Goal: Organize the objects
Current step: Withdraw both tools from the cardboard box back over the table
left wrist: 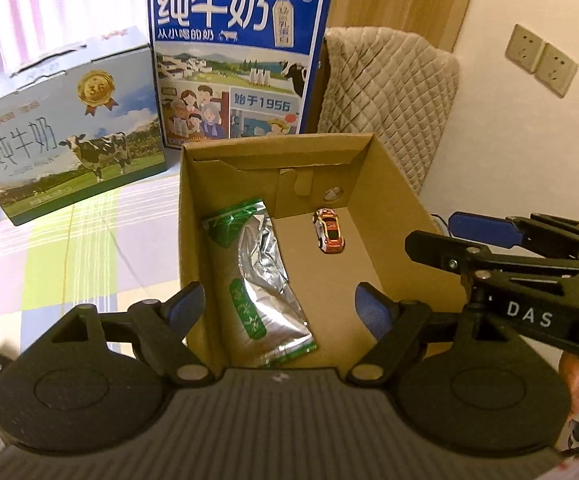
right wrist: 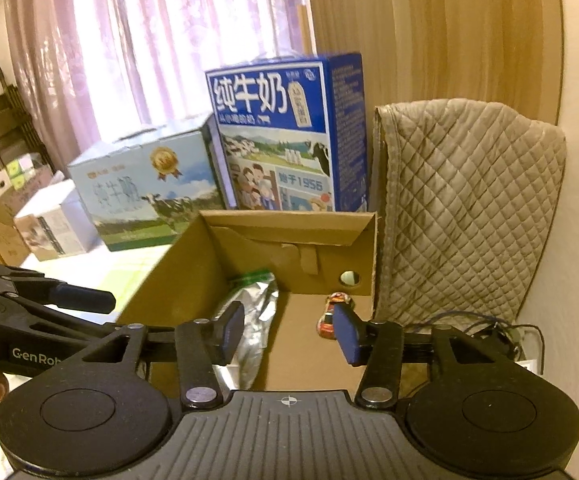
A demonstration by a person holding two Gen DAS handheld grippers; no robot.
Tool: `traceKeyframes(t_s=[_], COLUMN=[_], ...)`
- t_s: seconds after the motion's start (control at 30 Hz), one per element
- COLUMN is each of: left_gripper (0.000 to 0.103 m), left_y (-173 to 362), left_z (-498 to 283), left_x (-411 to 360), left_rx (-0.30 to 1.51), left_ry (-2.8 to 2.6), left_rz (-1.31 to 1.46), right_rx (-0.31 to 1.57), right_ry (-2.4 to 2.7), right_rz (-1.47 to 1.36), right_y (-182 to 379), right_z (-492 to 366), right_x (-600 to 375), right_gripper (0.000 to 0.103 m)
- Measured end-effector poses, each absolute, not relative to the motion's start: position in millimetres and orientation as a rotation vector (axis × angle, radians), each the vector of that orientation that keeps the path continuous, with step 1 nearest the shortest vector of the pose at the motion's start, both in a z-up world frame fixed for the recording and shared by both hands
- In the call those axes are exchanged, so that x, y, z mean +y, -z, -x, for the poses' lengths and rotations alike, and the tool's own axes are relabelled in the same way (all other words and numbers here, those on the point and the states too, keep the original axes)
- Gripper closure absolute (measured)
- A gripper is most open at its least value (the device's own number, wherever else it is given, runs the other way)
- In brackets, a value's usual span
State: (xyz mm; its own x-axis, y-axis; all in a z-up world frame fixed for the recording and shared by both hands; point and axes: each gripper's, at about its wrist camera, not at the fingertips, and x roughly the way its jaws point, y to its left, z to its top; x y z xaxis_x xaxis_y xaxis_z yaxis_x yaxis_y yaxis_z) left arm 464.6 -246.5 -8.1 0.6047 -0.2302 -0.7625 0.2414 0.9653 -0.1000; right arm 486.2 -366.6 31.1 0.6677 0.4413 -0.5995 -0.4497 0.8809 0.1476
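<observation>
the left gripper hangs over the near edge of the open cardboard box, its blue pads wide apart, holding and touching nothing. the right gripper is also spread open and empty above the same box; in the left wrist view it reaches in from 3 o'clock.

inside the box, a silver and green foil pouch lies flat along the left wall, long axis running from about 11 o'clock down to 5 o'clock, its green zip end toward the far wall. a small red and white toy car sits on the box floor near the far wall, at 1 o'clock from the pouch and apart from it, its long axis roughly 11 to 5 o'clock; which end is the nose i cannot tell.
</observation>
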Motion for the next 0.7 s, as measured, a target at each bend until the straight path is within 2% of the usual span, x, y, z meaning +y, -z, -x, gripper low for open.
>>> traceKeyframes(t_s=[0.13, 0.23, 0.7], left_gripper=[0.022, 0.022, 0.020], left_y=[-0.9, -5.9, -21.0], left_z=[-437.4, -415.5, -324.5], left_x=[-234.4, -221.5, -142.4], left_rx=[0.858, 0.854, 0.846], left_ry=[0.274, 0.273, 0.198], left_rz=[0.005, 0.023, 0.093], right_rx=[0.650, 0.637, 0.663], right_ry=[-0.516, -0.521, -0.566], right_rz=[-0.014, -0.036, -0.082], right_y=[-41.0, -47.2, -49.0], right_z=[-460.8, -441.3, -358.1], right_x=[-368.7, -368.5, -338.5], right_gripper=[0.042, 0.036, 0.030])
